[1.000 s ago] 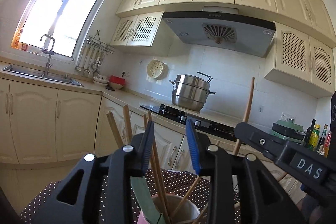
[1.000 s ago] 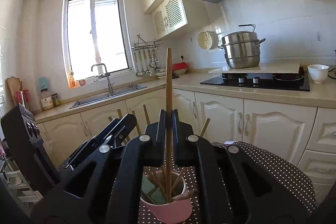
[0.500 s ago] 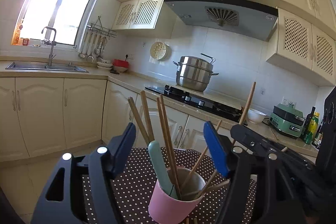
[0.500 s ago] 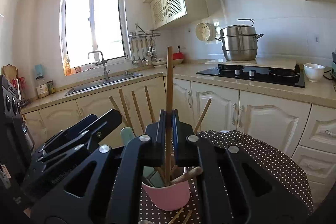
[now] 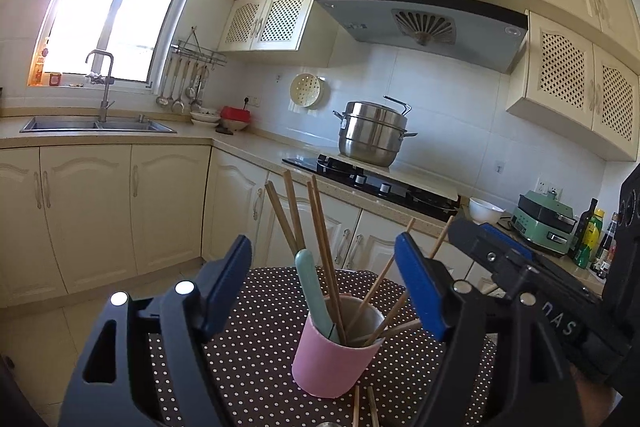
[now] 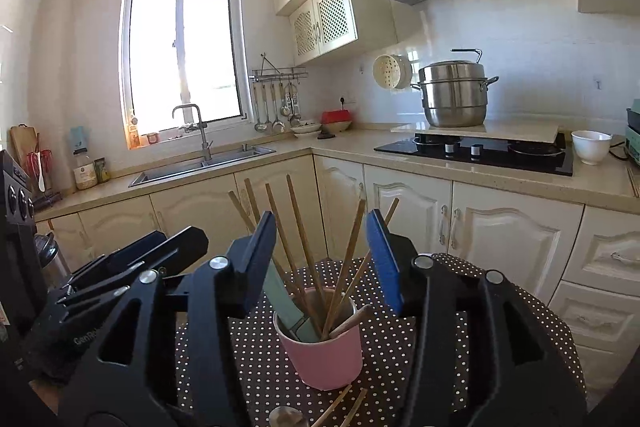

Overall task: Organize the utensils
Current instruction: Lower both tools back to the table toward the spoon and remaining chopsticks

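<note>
A pink cup (image 5: 332, 359) (image 6: 325, 355) stands on a dark polka-dot table (image 5: 256, 311) (image 6: 404, 343). It holds several wooden chopsticks (image 5: 320, 247) (image 6: 298, 227) and a pale green utensil handle (image 5: 314, 291) (image 6: 282, 295). My left gripper (image 5: 326, 291) is open and empty, just in front of the cup. My right gripper (image 6: 326, 259) is open and empty, above and in front of the cup. Two loose chopsticks (image 5: 362, 407) (image 6: 338, 407) lie on the table in front of the cup. A metal spoon bowl (image 6: 286, 417) shows at the bottom edge.
Cream kitchen cabinets (image 5: 120, 211) and a counter run behind the table. A sink (image 6: 200, 167), a black hob (image 6: 476, 149) with a steel pot (image 6: 454, 93) and a white bowl (image 6: 591, 145) sit on the counter. The other gripper shows in each view's side.
My right gripper has opened and let go of the chopstick, which now stands in the cup. My left gripper has opened wider. Both have pulled back from the cup.
</note>
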Demonstrator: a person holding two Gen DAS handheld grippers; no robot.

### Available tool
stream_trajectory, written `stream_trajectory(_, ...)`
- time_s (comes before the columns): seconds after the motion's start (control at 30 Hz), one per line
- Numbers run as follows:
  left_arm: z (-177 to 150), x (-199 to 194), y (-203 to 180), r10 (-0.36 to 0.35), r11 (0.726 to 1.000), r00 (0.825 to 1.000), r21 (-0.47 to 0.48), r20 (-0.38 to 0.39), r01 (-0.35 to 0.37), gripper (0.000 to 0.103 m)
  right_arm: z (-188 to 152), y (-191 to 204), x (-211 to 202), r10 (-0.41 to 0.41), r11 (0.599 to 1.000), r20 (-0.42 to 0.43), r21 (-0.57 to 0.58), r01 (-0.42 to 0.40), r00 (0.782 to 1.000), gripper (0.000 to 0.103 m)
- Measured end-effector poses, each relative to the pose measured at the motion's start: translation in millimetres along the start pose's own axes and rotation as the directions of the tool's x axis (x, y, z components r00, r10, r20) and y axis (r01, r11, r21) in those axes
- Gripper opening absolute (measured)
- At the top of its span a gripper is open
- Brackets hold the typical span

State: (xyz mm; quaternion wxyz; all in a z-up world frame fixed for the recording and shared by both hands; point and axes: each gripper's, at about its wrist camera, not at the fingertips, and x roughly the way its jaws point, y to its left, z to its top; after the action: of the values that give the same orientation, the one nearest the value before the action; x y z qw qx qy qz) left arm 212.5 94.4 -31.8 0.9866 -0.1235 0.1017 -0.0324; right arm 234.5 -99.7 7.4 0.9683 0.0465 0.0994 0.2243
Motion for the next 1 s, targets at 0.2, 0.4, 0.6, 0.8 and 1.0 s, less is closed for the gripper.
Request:
stream_trajectory(0.2, -3, -20, -5, -0.011, 1.000, 0.999, 0.009, -0.042, 0.011, 0.073, 2, -1, -29, -0.003, 1.000, 0.011, -0.019, 0.003, 1.000, 0.047)
stream_trajectory(0.4, -28, -19, -9, -0.009, 1.000, 0.983, 0.024, -0.185, 0.013, 0.073, -23, -4, -49, -0.050, 0.997, -0.056, -0.061, 0.047, 0.997, 0.047)
stream_trajectory(0.6, -74, 4, -10, 0.021, 0.998, 0.908, 0.062, -0.419, 0.006, 0.074, -71, -18, -35, -0.079, 0.996, -0.279, -0.050, 0.068, 0.957, 0.047)
stream_trajectory(0.8, -120, 25, -7, 0.027, 0.998, 0.798, 0.056, -0.602, 0.008, 0.073, -116, -30, -12, -0.045, 0.999, -0.476, -0.007, 0.047, 0.878, 0.047)
stream_trajectory(1.0, -151, 49, -20, 0.077, 0.990, 0.718, 0.137, -0.692, 0.026, 0.073, -133, -41, -9, -0.038, 0.998, -0.524, 0.029, 0.062, 0.851, 0.047)
